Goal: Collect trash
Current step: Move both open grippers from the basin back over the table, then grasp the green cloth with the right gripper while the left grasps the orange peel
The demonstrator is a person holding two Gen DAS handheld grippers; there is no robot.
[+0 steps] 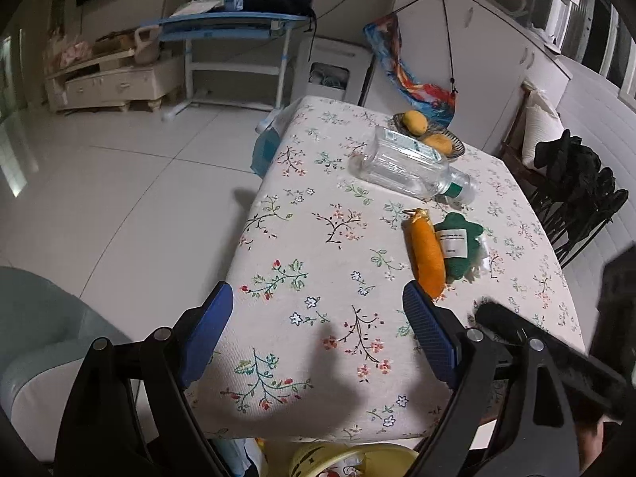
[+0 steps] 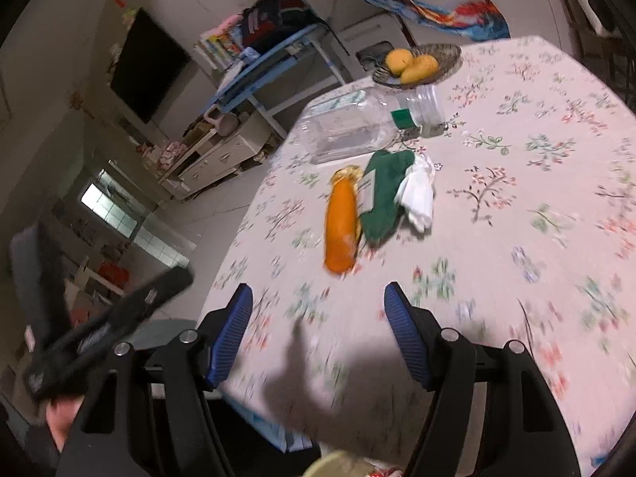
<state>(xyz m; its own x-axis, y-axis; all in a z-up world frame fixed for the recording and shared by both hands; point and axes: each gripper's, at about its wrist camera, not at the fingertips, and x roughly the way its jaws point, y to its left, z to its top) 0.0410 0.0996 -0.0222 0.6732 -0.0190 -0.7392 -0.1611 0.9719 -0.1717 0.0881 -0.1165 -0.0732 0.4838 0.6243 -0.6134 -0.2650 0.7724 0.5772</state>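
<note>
On the floral tablecloth [image 1: 318, 246] [image 2: 516, 183] lie an orange wrapper [image 1: 427, 256] [image 2: 341, 226], a green packet [image 1: 461, 244] [image 2: 383, 194] with a white crumpled bit [image 2: 417, 194] beside it, and a clear plastic bottle [image 1: 405, 163] [image 2: 357, 129] on its side. My left gripper [image 1: 318, 302] is open over the table's near edge, its right finger close to the orange wrapper. My right gripper [image 2: 318, 302] is open too, nothing between its blue pads, short of the wrapper. The other gripper shows blurred at each view's side.
A wicker dish of yellow fruit [image 1: 429, 135] [image 2: 417, 63] sits at the table's far side. A yellow container [image 1: 349, 461] is below the near edge. A chair with dark cloth [image 1: 572, 183] stands at the right, a blue desk [image 1: 230, 28] across the tiled floor.
</note>
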